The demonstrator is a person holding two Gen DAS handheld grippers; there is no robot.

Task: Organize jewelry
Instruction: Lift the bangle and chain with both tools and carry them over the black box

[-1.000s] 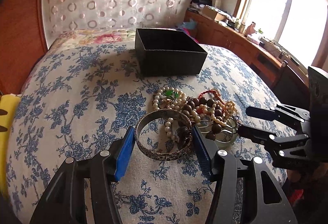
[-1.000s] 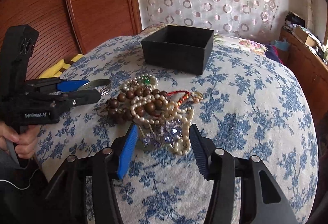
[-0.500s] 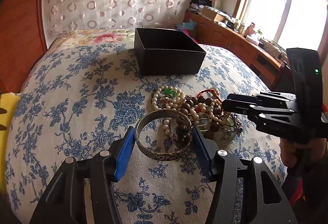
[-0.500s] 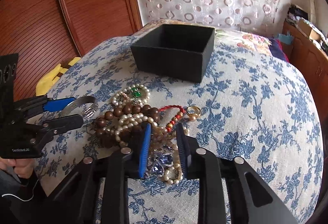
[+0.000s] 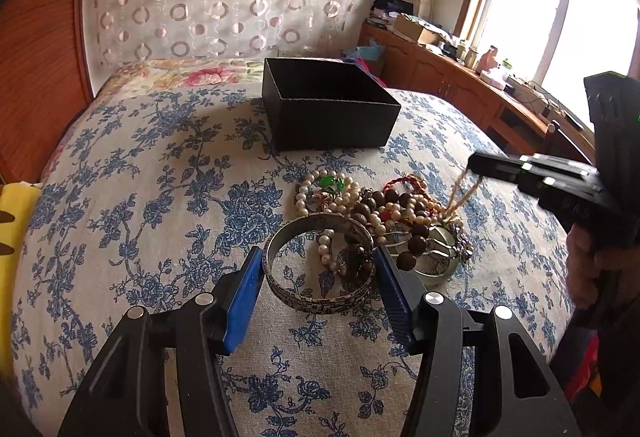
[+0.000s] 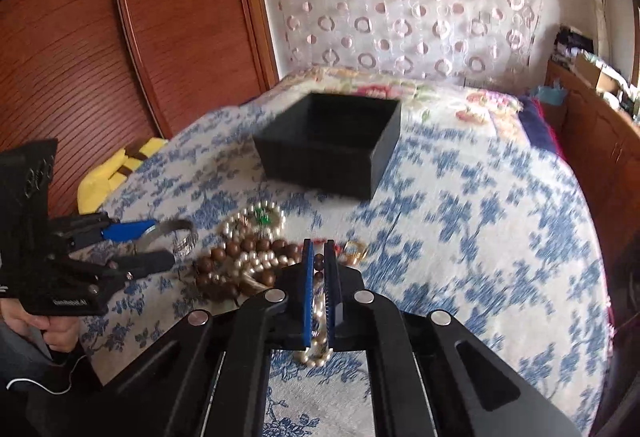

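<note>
A pile of jewelry (image 5: 384,213) lies on the floral bedspread: pearl strands, brown wooden beads, a red cord bracelet and a green stone. A silver bangle (image 5: 320,263) lies at its near edge, between the fingers of my open left gripper (image 5: 320,269). My right gripper (image 6: 319,257) is shut on a pearl necklace (image 6: 318,311) and holds it above the pile; in the left wrist view (image 5: 476,163) a thin strand (image 5: 460,193) hangs taut from it. An open black box (image 5: 328,105) stands behind the pile and also shows in the right wrist view (image 6: 332,147).
The blue floral bedspread (image 5: 140,197) covers the bed. A wooden headboard (image 6: 80,57) and patterned curtain are behind. A yellow item (image 6: 112,173) lies at the left bed edge. A wooden cabinet (image 5: 460,85) with clutter runs along the window side.
My right gripper closed on the pearl necklace and rose, pulling a strand up from the pile. My left gripper stayed open around the bangle.
</note>
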